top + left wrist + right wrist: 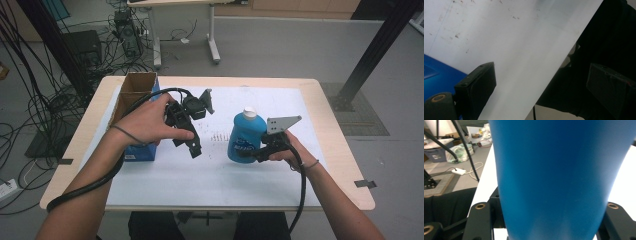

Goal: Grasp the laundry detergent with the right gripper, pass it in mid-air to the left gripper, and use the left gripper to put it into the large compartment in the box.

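1. Looking down from the high view, we are seeing the right gripper (250, 154) clamping the lower body of a blue bottle (245, 137) that is standing upright on the white sheet (210, 175), right of the table's middle.
2. We are finding its white cap (249, 113) and its printed label in the high view, while the right gripper view is giving us a smooth, glossy blue plastic wall (554, 177) pressed between 2 matte black jaws with brass-coloured screw heads.
3. We are seeing the left gripper (194, 150) in the high view, held in the left hand (147, 122) above the sheet and tilted downward, apart from the bottle.
4. In the left gripper view, its 2 blocky black jaws are standing wide apart with nothing between them, over the speckled white sheet (519, 45), with a blue surface at the left edge.
5. We are noticing an open brown cardboard box (135, 92) with blue sides at the table's left, just behind the left hand.
6. The table (335, 150) is showing a pale wooden, round-cornered rim around the flat sheet.
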A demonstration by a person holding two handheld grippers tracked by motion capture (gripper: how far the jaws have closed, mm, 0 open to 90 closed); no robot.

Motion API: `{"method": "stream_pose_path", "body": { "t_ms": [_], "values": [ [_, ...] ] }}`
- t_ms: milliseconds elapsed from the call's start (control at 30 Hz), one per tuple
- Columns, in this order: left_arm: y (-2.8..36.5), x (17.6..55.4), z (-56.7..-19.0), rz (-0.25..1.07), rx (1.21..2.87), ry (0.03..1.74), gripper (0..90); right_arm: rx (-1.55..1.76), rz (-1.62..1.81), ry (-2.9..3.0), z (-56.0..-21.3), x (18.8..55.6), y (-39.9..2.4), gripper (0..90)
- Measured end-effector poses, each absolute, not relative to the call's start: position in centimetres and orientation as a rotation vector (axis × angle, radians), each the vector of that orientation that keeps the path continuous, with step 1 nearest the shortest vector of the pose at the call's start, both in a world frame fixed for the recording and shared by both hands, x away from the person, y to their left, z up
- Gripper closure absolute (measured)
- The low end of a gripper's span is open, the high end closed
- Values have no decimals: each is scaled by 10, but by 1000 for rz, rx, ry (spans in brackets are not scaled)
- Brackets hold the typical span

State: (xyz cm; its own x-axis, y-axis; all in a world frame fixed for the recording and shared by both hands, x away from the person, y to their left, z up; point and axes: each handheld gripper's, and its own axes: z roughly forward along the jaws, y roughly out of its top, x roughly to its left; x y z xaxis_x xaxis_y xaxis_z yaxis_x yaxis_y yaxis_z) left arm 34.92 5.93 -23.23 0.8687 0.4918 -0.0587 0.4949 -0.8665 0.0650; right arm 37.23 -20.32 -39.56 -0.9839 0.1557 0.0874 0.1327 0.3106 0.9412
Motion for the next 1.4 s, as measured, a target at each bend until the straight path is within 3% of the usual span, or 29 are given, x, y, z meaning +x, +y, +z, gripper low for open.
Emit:
{"method": "stream_pose_path", "body": {
  "t_ms": [1400],
  "values": [
    [42, 335, -225, -90, 3007, 621, 96, -37, 1818, 2694, -389, 353, -128, 411]
  ]
}}
